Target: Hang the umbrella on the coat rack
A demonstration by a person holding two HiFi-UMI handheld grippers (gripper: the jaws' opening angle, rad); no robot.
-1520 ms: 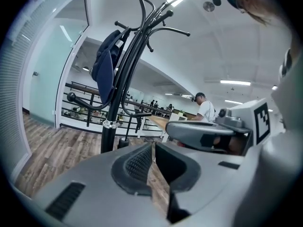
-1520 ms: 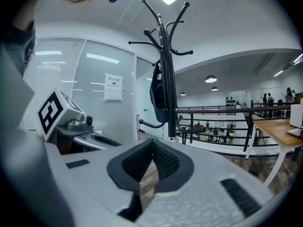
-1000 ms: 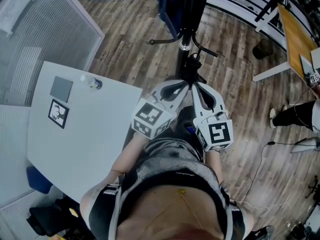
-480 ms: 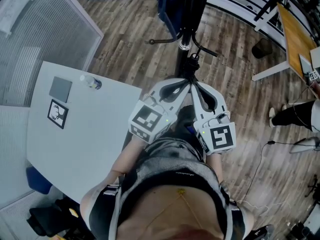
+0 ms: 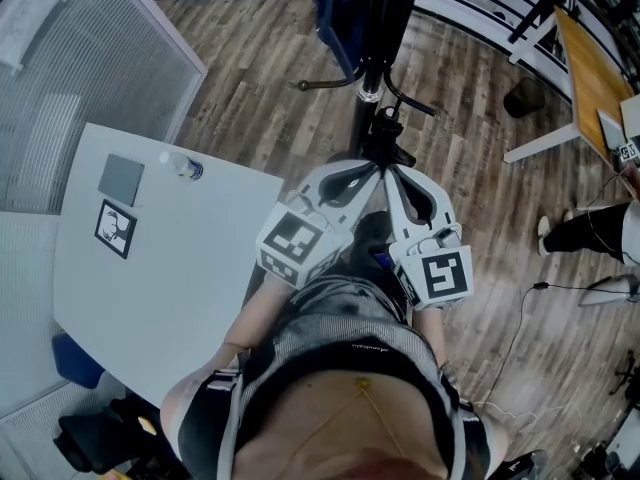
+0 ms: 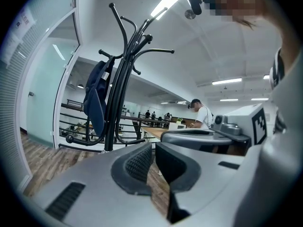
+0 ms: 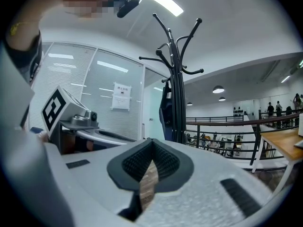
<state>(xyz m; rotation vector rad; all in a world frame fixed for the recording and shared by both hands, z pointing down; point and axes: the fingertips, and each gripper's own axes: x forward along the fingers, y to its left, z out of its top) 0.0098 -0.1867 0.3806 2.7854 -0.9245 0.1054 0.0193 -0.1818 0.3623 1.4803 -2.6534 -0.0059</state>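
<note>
A black coat rack (image 5: 372,68) with curved hooks stands right in front of me; it also shows in the left gripper view (image 6: 118,79) and the right gripper view (image 7: 177,89). A dark blue folded umbrella (image 6: 97,98) hangs from one of its hooks, seen too in the right gripper view (image 7: 166,110) and from above (image 5: 335,8). My left gripper (image 5: 373,169) and right gripper (image 5: 389,169) sit side by side just short of the rack, pointing at it. Both are shut with nothing between the pads, left (image 6: 154,149) and right (image 7: 151,144).
A white table (image 5: 180,268) at my left carries a water bottle (image 5: 183,165), a grey square (image 5: 122,178) and a marker tag (image 5: 115,228). A glass partition (image 5: 70,78) stands behind it. At right are a wooden desk (image 5: 590,78), another person's legs (image 5: 590,230) and a floor cable (image 5: 520,328).
</note>
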